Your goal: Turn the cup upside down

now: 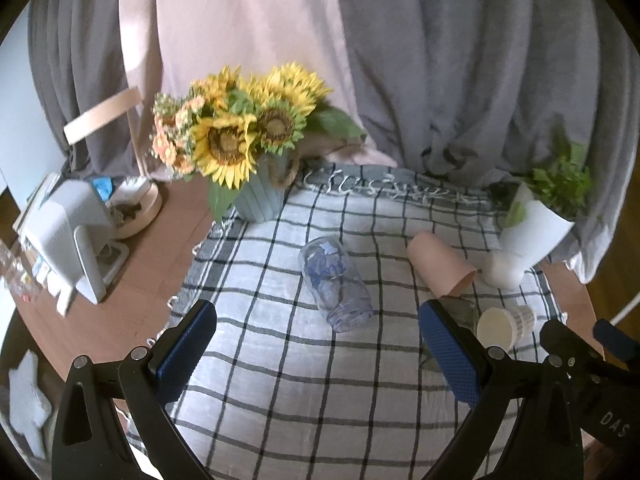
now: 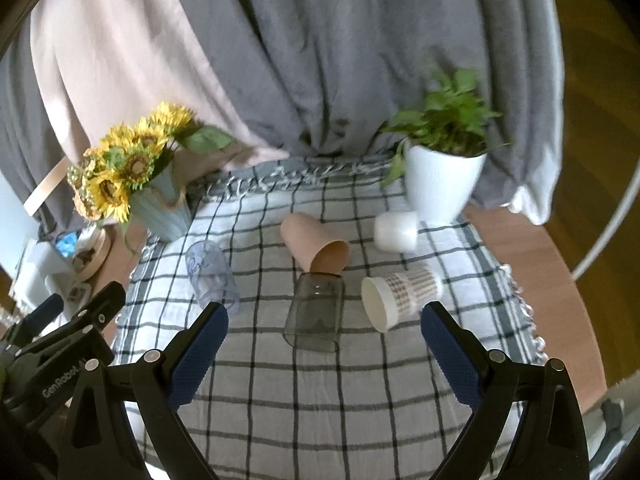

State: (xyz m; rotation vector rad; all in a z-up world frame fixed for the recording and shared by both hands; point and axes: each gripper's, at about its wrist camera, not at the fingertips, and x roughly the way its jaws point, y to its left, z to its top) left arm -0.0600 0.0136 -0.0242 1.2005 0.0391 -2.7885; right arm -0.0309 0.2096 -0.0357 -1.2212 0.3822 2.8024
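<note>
Several cups lie on their sides on the checked cloth (image 2: 320, 400). A clear cup with blue print (image 1: 335, 284) (image 2: 212, 276) lies at the left. A pink cup (image 1: 440, 270) (image 2: 314, 246) lies in the middle. A dark clear glass (image 2: 316, 312) (image 1: 460, 308) lies in front of it. A white paper cup with a printed pattern (image 2: 400, 296) (image 1: 506, 324) lies at the right. A white cup (image 2: 396, 232) (image 1: 504, 270) stands mouth down by the plant pot. My left gripper (image 1: 316, 356) is open and empty near the blue-print cup. My right gripper (image 2: 324, 352) is open and empty just short of the dark glass.
A sunflower bouquet in a blue pot (image 1: 256, 196) (image 2: 160, 208) stands at the back left. A green plant in a white pot (image 2: 440, 180) (image 1: 536, 232) stands at the back right. Grey and pink curtains hang behind. Clutter and a white device (image 1: 76, 240) sit on the wooden table to the left.
</note>
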